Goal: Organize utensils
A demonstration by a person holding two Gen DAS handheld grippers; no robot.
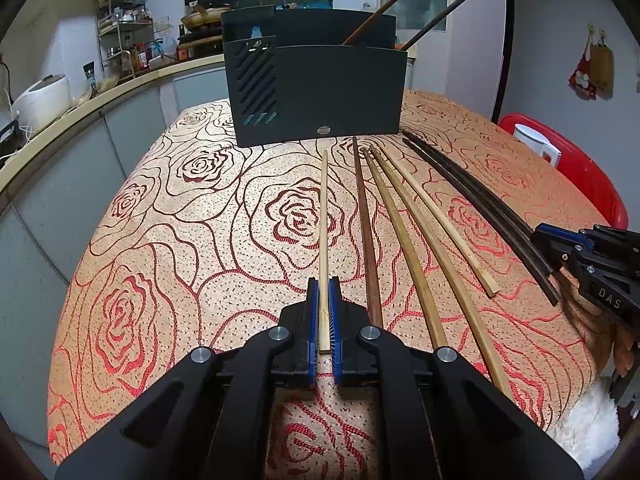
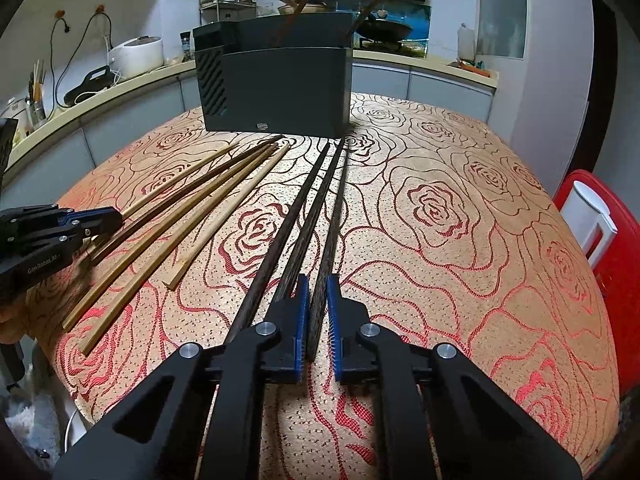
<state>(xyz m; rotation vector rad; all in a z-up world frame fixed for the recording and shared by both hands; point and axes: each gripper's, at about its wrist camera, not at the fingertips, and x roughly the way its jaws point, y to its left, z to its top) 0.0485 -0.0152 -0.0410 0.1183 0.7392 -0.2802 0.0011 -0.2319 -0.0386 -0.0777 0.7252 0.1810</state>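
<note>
The left tool (image 1: 324, 284) pinches a pale thin wooden chopstick (image 1: 324, 216) – the right tool (image 2: 318, 282) is pressed on a dark brown chopstick (image 2: 326, 248). Only the right view shows a black wok (image 2: 384, 29) behind.

Even, cool indoor light falls from overhead on both views, and the rose-patterned cloth (image 1: 160, 240) reads bright and crisp. Glare glints off the metal pins on each tool. A soft shadow pools just under the dark holder (image 2: 276, 92). Fisheye bending is strong: the kitchen counter (image 1: 100, 92) behind the holder curves hard, and black vignette eats the corners. Far background left of the holder goes soft and grainy.
</note>
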